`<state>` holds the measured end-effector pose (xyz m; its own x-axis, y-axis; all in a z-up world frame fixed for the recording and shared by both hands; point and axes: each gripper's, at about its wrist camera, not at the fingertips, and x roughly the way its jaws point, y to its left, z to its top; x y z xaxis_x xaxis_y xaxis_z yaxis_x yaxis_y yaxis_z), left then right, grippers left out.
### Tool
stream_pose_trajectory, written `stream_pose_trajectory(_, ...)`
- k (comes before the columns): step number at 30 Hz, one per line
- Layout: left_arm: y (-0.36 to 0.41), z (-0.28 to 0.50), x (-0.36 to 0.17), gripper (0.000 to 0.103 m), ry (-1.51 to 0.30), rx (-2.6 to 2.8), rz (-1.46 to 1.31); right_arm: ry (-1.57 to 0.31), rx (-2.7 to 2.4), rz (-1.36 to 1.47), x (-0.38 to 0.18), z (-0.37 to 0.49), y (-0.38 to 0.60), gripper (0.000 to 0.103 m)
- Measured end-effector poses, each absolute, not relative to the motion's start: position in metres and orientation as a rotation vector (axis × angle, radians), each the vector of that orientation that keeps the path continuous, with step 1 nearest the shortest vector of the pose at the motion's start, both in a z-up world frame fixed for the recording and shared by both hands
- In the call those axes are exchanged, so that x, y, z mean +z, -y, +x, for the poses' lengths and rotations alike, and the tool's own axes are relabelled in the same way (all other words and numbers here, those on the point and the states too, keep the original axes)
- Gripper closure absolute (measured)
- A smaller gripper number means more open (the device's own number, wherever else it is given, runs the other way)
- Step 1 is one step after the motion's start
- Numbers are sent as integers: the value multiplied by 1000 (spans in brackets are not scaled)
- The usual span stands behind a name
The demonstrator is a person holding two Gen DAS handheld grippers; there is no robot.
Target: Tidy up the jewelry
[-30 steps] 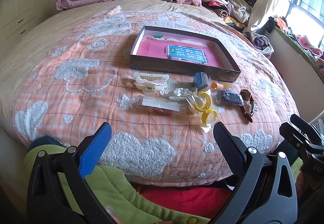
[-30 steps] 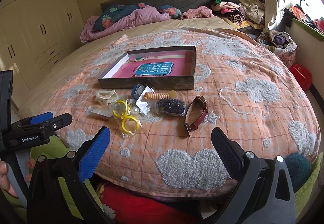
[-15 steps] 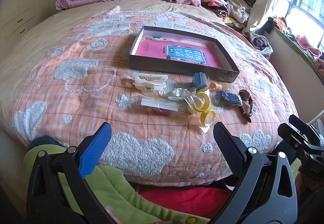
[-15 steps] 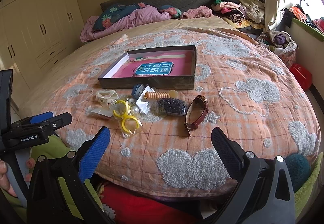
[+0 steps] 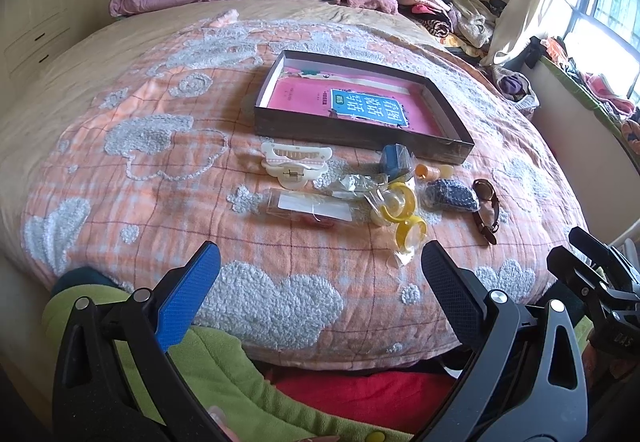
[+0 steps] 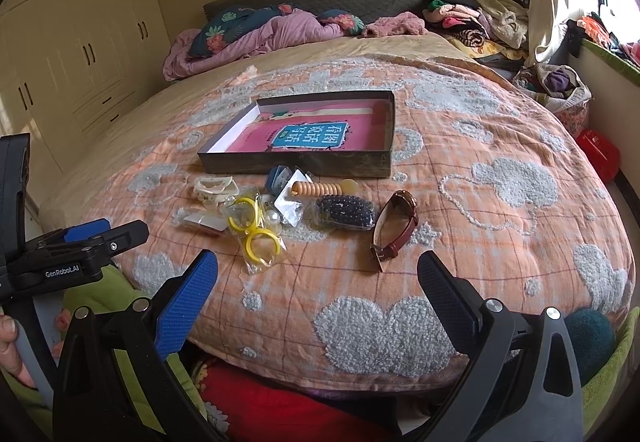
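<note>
— Where were your grippers at that moment?

— I held my left gripper (image 5: 320, 270) low over the near edge of the bed (image 5: 120, 146), its jaws spread wide with nothing between them. My right gripper (image 6: 318, 270) hung the same way, released and empty, a little to the right of the other.

— And the jewelry?

— It lay in a loose cluster on the orange quilt, just in front of the shallow dark box (image 6: 296, 164). A pink book with a blue label (image 6: 310, 136) covered the bottom of that box. On the left of the cluster sat a cream hair claw (image 5: 296, 162), and nearer to me a clear packet with a white card (image 5: 310, 206). In the middle a clear bag held yellow hoops (image 6: 256, 230), with a pearl bead (image 6: 273, 217) beside them. Behind those were a small blue piece (image 6: 276, 176) touching the box wall and a tan ribbed piece (image 6: 314, 188).

— What was on the right?

— A bag of dark beads (image 6: 346, 212), and just beside it a watch with a brown strap (image 6: 396, 230), lying apart from my right gripper.

— Anything else in sight?

— A purple duvet (image 6: 248, 42) was heaped at the headboard, clothes (image 6: 472, 18) were piled toward the window, and cream wardrobes (image 6: 80, 54) stood on the left
</note>
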<state>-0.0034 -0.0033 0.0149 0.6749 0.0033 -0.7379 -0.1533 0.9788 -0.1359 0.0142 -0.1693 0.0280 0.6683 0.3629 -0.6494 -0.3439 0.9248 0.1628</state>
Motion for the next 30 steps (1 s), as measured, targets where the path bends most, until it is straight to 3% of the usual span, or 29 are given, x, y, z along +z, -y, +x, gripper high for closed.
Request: stream_pose_trajectory(30,-30,49,-27,9,-961,136,-217,-776,414,-26,14,89,170,4)
